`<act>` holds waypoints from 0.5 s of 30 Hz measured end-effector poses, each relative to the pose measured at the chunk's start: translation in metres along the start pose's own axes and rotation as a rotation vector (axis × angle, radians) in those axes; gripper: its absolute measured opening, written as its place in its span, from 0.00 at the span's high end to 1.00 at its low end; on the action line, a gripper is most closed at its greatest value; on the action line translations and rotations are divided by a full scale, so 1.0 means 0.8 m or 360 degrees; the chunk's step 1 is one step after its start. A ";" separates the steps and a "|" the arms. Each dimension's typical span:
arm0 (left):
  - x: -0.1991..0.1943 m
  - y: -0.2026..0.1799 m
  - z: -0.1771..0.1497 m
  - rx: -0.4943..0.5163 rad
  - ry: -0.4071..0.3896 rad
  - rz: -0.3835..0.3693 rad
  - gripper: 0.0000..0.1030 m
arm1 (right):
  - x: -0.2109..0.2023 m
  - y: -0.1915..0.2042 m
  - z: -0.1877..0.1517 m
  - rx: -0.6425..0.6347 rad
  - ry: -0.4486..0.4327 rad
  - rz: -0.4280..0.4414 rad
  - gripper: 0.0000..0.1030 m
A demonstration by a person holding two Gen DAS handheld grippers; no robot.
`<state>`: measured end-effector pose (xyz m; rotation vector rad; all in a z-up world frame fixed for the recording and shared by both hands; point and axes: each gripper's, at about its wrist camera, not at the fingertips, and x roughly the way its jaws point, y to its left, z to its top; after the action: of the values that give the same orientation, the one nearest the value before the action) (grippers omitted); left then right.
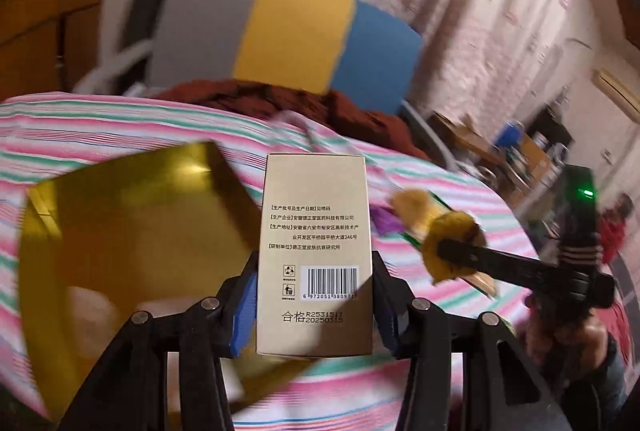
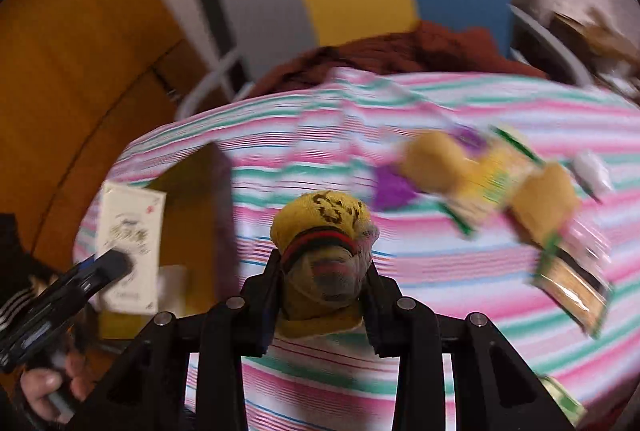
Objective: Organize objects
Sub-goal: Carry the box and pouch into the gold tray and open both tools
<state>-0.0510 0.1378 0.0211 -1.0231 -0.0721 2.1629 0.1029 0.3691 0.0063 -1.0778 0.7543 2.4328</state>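
The left gripper (image 1: 314, 307) clamps its fingers on a beige carton (image 1: 316, 255), barcode side up, above the open gold box (image 1: 132, 231). Only the right view shows the carton's illustrated front. The right gripper (image 2: 322, 295) pinches a rolled yellow sock (image 2: 324, 231) over bare striped counter (image 2: 320, 383). Blurred yellow packets (image 2: 504, 183) lie right, near the counter's edge.
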 end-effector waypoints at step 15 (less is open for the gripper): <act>-0.040 0.184 0.018 -0.0320 -0.0129 0.0603 0.33 | 0.102 0.231 0.033 -0.0309 0.0129 0.0418 0.30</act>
<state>-0.1344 0.0133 0.0020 -1.1340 -0.1466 2.5834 -0.0617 0.2493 0.0183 -1.2240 0.7375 2.7450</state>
